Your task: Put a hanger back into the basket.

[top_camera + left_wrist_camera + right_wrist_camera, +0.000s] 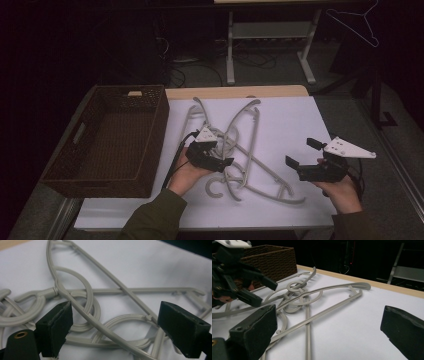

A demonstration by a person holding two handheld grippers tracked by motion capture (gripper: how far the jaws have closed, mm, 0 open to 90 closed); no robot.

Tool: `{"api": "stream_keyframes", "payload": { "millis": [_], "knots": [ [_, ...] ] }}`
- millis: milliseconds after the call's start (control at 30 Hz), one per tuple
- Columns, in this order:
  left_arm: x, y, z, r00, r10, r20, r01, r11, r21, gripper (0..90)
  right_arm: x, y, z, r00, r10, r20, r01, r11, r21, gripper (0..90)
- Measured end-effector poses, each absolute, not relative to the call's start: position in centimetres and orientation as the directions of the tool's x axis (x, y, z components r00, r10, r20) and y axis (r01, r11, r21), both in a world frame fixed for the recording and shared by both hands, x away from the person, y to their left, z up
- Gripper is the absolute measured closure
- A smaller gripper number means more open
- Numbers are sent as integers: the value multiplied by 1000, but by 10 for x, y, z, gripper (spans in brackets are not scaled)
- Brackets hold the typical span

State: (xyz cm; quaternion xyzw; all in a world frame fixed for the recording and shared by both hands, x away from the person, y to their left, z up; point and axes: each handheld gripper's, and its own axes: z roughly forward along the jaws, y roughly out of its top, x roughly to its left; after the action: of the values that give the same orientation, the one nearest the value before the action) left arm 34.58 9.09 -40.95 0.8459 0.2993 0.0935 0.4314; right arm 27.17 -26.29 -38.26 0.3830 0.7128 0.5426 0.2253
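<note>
The left tool (pixel 221 154) is hanging wide over the hangers (pixel 240 150), one thin bar running between its jaws. The right tool (pixel 301 153) is waiting wide, farther off.

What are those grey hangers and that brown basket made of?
The hangers look like moulded plastic: matt pale grey, thin ribbed bars with small moulding nubs. The basket seems woven wicker or rattan, dark brown with a fine plaited texture; it could be an imitation.
</note>
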Motion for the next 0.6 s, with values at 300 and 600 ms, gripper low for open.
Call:
{"api": "stream_keyframes", "payload": {
  "millis": [300,600],
  "knots": [
    [349,81,-424,795,603,-65,447,-509,736,163,272,-262,-384,-606,790,91,302,123,945,5],
    [351,71,-435,773,634,-21,469,-549,692,255,273,-261,-384,-605,791,90,304,125,944,5]
  ]
}}
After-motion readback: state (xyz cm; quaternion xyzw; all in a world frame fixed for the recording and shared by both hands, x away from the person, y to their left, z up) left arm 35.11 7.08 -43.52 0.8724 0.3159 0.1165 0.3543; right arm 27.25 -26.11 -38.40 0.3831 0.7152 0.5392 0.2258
